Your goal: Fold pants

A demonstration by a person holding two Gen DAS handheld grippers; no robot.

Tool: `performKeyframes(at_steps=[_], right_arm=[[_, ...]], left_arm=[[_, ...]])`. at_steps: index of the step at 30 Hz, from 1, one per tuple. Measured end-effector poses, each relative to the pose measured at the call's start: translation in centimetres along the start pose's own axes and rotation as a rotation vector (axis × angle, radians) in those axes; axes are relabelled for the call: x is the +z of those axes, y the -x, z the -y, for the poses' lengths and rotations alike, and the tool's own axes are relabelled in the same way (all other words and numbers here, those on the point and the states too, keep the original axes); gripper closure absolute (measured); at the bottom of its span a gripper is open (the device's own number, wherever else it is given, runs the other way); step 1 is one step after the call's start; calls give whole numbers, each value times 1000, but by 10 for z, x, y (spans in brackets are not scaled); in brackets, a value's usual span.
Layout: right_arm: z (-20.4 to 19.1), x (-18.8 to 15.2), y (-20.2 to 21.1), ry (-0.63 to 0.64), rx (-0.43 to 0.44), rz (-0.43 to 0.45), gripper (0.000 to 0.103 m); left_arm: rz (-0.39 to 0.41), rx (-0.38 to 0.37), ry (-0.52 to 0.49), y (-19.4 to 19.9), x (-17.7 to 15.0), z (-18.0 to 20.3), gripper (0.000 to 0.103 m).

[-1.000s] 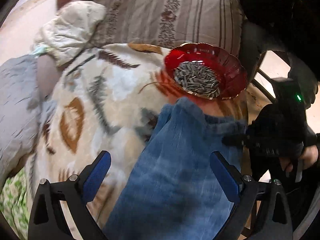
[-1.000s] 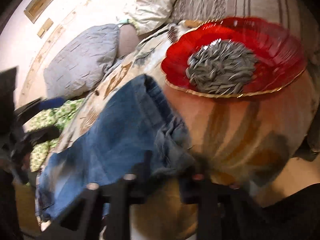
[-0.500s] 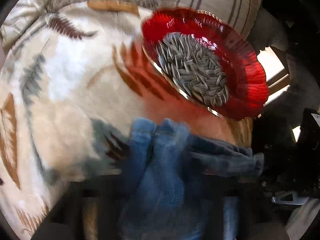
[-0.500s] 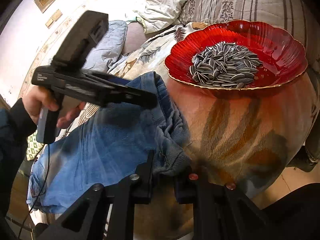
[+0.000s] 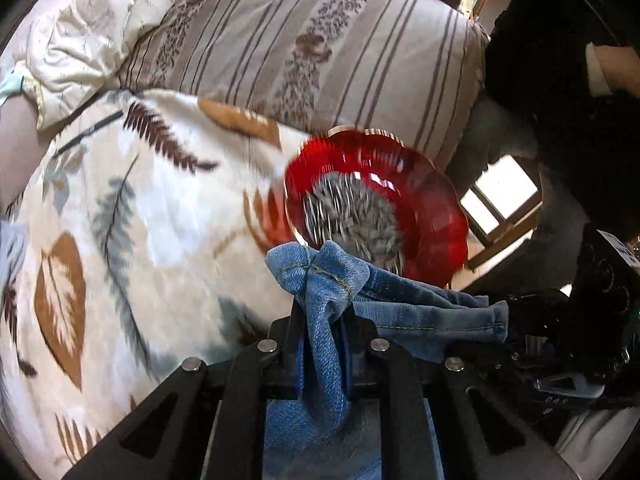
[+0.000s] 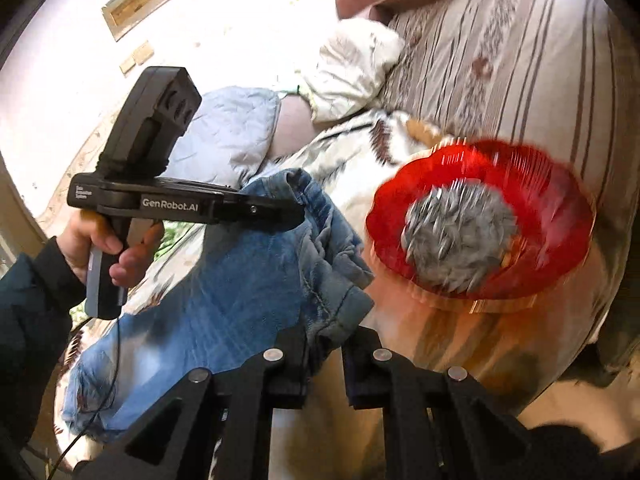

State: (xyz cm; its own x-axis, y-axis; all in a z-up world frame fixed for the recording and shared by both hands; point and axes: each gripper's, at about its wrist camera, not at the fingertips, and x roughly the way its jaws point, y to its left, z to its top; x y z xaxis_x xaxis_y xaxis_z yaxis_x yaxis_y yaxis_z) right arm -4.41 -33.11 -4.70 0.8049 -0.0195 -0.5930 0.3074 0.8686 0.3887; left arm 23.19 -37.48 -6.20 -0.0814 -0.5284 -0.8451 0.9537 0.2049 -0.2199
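The left gripper (image 6: 298, 210) bears "GenRobot.AI" in white on its black side; smaller print there is unreadable.

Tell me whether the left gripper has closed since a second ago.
Yes. The left gripper, open above the jeans a second ago, is now shut on a bunch of denim near the red bowl.

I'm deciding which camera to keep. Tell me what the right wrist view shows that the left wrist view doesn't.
Right wrist only: the hand holding the left claw, and the grey quilted pillow. Left wrist only: denim bunched between the left claw's blue pads. Both: jeans gripped at the hem, the right claw shut on them, the red dish of sunflower seeds, and the striped cushion.
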Motion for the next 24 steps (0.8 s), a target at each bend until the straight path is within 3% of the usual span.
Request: performKeyframes(at_steps=[3, 6, 10, 14, 19, 24], right_arm=[[6, 18, -9, 8, -80, 5, 90], [23, 25, -19, -35, -96, -29, 90], [12, 20, -14, 27, -95, -3, 90], [-19, 19, 0, 119, -70, 82, 90], [-82, 4, 20, 284, -1, 155, 90], [-145, -33, 5, 440, 104, 87, 90]], left_arm=[[-37, 8, 22, -25, 19, -6, 89], [-67, 22, 31, -35, 23, -6, 89], [-30, 11, 45, -8, 12, -6, 87], [13, 33, 41, 40, -6, 0, 84], [37, 78, 57, 92, -54, -5, 82], [-18, 169, 134, 111, -133, -22, 82]])
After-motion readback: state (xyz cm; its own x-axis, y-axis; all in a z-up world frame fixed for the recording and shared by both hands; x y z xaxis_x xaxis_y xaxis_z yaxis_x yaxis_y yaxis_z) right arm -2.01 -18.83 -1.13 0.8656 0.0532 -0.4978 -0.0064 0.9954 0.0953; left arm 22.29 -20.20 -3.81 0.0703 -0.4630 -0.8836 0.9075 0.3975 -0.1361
